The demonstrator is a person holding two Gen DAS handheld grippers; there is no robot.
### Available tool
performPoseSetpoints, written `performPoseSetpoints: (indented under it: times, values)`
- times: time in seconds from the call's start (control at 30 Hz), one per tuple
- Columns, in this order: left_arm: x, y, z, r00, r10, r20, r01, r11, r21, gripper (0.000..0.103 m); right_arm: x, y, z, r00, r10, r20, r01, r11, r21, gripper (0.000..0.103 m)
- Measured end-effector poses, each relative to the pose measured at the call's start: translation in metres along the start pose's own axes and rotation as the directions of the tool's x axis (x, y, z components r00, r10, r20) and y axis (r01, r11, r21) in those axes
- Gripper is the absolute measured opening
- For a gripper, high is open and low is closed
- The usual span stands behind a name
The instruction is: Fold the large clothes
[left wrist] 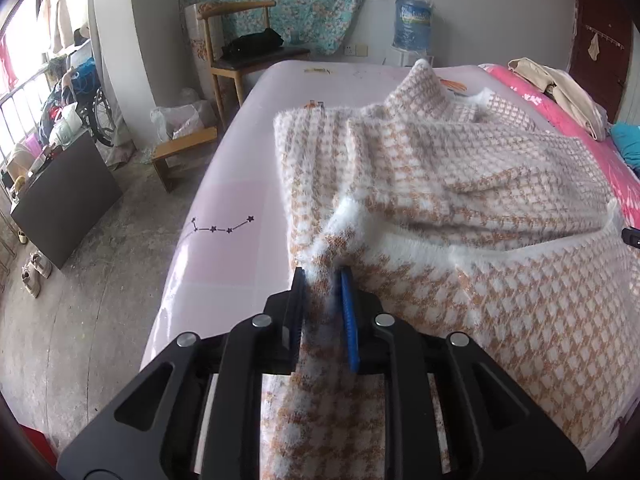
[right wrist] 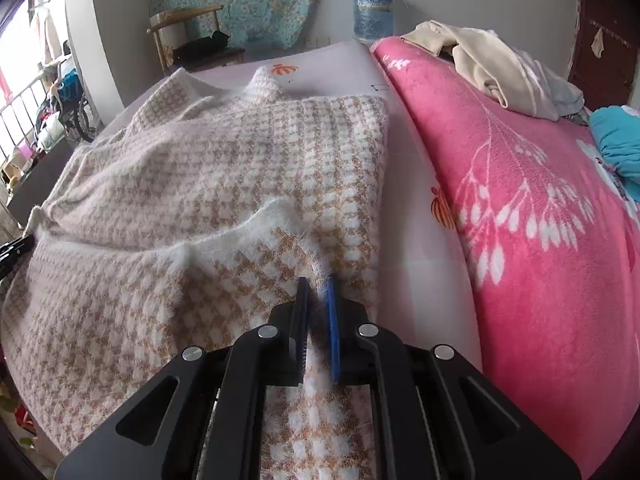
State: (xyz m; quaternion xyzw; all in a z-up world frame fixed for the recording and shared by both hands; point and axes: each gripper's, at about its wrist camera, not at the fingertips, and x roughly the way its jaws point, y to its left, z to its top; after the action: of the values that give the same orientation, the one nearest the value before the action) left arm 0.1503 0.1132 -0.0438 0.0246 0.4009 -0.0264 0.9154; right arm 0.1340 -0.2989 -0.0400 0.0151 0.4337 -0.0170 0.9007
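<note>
- You are working on a fuzzy white-and-tan houndstooth knit sweater [left wrist: 460, 184], spread across the pale lilac bed sheet [left wrist: 232, 216]; it fills the centre and right of the left wrist view and the centre and left of the right wrist view.
- Your left claw [left wrist: 323, 280] is closed on a pinch of the sweater's white-trimmed edge at the lower centre of its frame; the fabric rises between the black and blue fingers.
- Your right claw [right wrist: 317, 286] likewise grips a ridge of the same garment at the lower centre of its frame, just beside the sweater's right-hand edge.
- A sleeve [left wrist: 400, 92] already lies folded over the body in the upper middle of the left wrist view, so I judge you are mid-fold: both near corners are taken up, ready to carry the near portion away from you.
- The next move calls for lifting both grips evenly and laying the near part over the far part, keeping the edge taut between them.
- Keep clear of the pink floral fleece blanket [right wrist: 540, 200] on the right of the right wrist view.
</note>
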Motion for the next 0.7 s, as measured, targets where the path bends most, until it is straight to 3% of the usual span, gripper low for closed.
performPoseSetpoints:
  times: [0.03,0.1,0.17,0.27,0.37,0.53,0.63,0.7]
  values:
    - [-0.004,0.002,0.001,1.0,0.004,0.002,-0.004,1.0,-0.004,0.034,-0.004,-0.001,0.0,1.0,0.001,0.0,-0.001,1.0,-0.001,0.015]
    - [-0.018,0.009,0.002,0.999,0.016,0.03,-0.015,1.0,-0.027,0.045,-0.019,-0.005,0.0,1.0,-0.013,0.009,0.012,1.0,0.02,0.035]
    - [-0.038,0.015,0.004,0.997,-0.009,0.08,0.013,0.998,-0.054,0.045,-0.037,-0.01,0.001,0.999,0.009,0.047,-0.011,0.999,0.039,0.037]
    - [-0.063,0.01,0.008,0.981,-0.129,0.146,0.137,0.99,-0.044,0.045,-0.058,-0.004,0.006,0.993,0.066,0.099,-0.07,0.997,0.039,0.037]
    - [-0.053,-0.022,0.012,0.962,-0.255,0.093,0.255,0.967,0.015,0.045,-0.052,0.023,0.013,0.984,0.15,0.093,-0.149,0.989,-0.014,0.037]
    - [-0.017,-0.073,0.002,0.929,-0.37,-0.031,0.371,0.928,0.035,0.045,-0.022,0.085,0.011,0.964,0.266,0.003,-0.264,0.957,-0.122,0.03]
    - [-0.001,-0.092,-0.015,0.939,-0.337,-0.067,0.341,0.938,0.06,0.045,0.011,0.104,-0.007,0.968,0.23,-0.103,-0.244,0.958,-0.151,0.029]
    - [-0.004,-0.093,-0.018,0.942,-0.33,-0.056,0.333,0.939,0.08,0.045,0.009,0.099,-0.009,0.965,0.248,-0.087,-0.258,0.956,-0.139,0.029]
